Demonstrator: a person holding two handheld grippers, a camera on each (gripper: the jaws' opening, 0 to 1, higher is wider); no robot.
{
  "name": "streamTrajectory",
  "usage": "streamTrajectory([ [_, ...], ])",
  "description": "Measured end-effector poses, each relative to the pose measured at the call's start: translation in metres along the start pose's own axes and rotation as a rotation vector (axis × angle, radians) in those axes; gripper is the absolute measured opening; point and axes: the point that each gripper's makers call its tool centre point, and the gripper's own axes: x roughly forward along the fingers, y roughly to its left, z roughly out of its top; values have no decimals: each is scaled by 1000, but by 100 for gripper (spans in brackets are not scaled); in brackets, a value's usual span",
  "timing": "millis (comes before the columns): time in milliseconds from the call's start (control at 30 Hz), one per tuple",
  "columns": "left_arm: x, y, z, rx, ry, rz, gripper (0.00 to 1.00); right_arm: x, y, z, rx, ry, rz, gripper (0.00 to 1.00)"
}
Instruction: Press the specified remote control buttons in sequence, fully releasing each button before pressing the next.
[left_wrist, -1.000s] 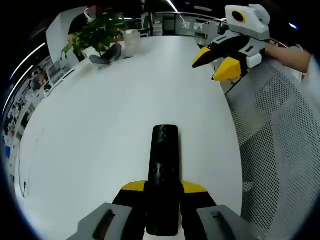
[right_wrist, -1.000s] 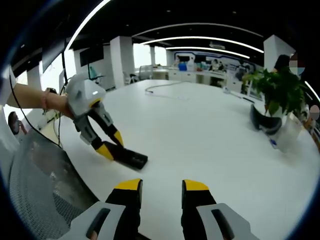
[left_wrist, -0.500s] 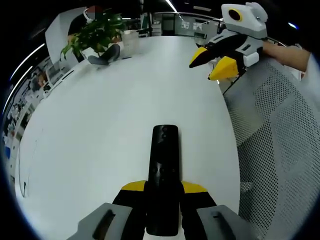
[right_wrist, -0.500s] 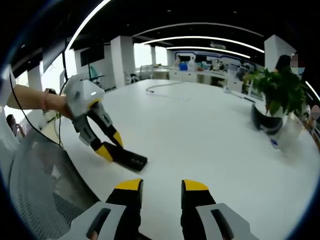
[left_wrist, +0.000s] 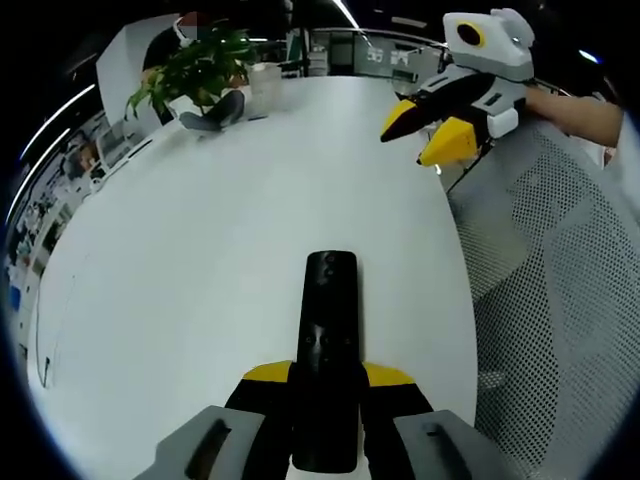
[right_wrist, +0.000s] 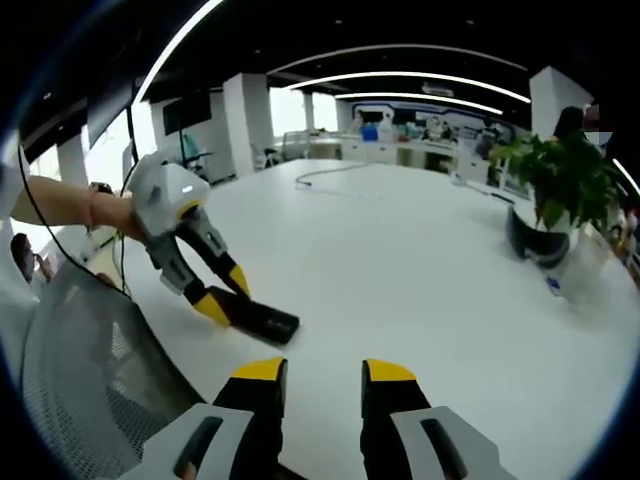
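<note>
A broad, white, round-edged table (left_wrist: 230, 230) spreads out ahead of both grippers, with a grey mesh chair back (left_wrist: 560, 300) beside it on the left gripper's right side. Far across the table from the left gripper stands a leafy green potted plant (left_wrist: 195, 70), with a dark rounded object (left_wrist: 215, 112) resting at its foot; in the right gripper view the same plant (right_wrist: 560, 180) sits well off to the right. The left gripper (left_wrist: 325, 375) has its yellow-tipped jaws closed on the remote control (left_wrist: 327, 350), a long, slim, glossy black bar that runs straight forward from between the jaws, its far end rounded, with faint dark buttons on its top face too dim to tell apart. In the right gripper view the remote (right_wrist: 262, 320) lies low over the table, just ahead and left of the right gripper (right_wrist: 325, 372), whose jaws stand apart with nothing between them. A loose cable (right_wrist: 330, 172) trails far ahead.
</note>
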Motion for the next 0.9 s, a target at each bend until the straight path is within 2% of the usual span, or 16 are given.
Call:
streamTrajectory([
  [433, 0, -4, 0, -1, 1, 2, 24, 2, 9, -3, -28, 23, 39, 24],
  [667, -2, -14, -1, 54, -2, -36, 24, 3, 13, -5, -44, 39, 57, 24],
  [767, -4, -14, -2, 73, -34, -56, 24, 4, 14, -6, -46, 44, 63, 24],
  [900, -8, -16, -9, 73, -35, -55, 25, 4, 15, -8, -48, 51, 69, 24],
])
